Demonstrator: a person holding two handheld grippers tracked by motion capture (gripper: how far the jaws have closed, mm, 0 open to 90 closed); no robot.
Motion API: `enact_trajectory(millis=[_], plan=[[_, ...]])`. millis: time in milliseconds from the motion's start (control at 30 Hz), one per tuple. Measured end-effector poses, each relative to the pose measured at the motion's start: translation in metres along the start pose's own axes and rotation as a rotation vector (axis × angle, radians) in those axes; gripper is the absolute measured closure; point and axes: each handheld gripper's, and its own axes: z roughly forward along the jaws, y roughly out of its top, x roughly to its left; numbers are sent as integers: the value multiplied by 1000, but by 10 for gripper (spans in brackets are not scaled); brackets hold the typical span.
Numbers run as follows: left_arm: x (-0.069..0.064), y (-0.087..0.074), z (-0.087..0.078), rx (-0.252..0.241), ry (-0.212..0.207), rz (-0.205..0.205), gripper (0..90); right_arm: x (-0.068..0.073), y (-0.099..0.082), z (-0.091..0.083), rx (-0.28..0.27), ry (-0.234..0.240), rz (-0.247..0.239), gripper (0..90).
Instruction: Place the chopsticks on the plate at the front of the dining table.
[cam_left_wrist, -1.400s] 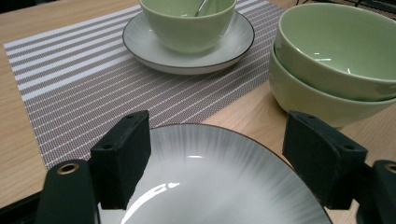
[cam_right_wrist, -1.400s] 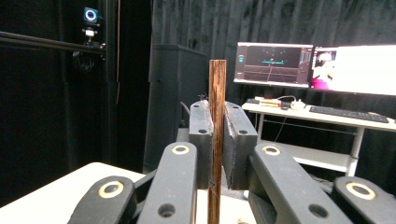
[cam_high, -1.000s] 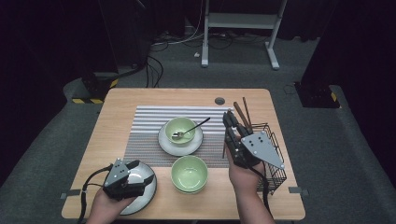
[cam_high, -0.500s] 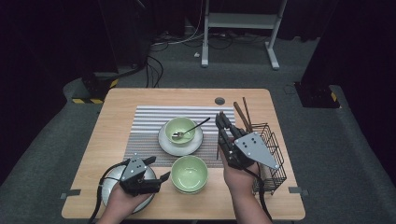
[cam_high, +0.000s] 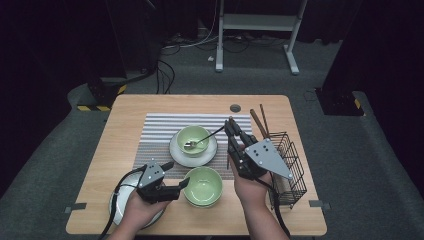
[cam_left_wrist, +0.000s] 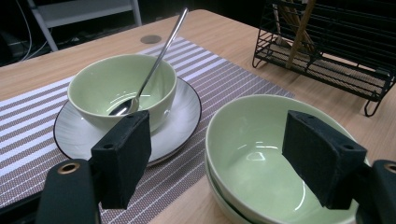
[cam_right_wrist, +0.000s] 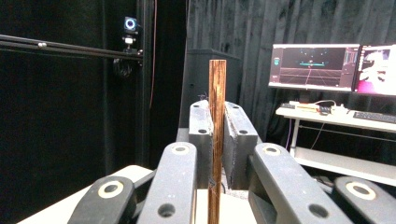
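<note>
A wooden chopstick (cam_right_wrist: 216, 140) is clamped in the right hand-held gripper (cam_high: 231, 125). The left hand-held gripper (cam_left_wrist: 219, 154) is held apart, one pad (cam_left_wrist: 122, 156) beside and one pad over the near green bowl (cam_left_wrist: 261, 158).

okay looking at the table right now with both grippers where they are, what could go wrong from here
The right gripper pinches a thin wooden stick upright by a narrow stretch; it could twist or slip out. The open left gripper hovers at the near green bowl, which sits stacked on another, so a nudge might shift the stack. The spoon leaning in the far bowl could be knocked.
</note>
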Motion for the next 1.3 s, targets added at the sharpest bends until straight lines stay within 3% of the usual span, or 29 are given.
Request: enact_trajectory(millis=[300,767,1033,1300], plan=[[-1,2,6,-11,21,-19,240,12,4,2,-9,25,-2,830],[-7,6,15,-18,-47,-57,252,22,5,1,-20,55,27,830],[-11,6,18,-48,-48,-56,255,31,4,2,-17,82,41,830],[-12,6,18,-49,-60,-43,364,44,4,3,-16,116,57,831]])
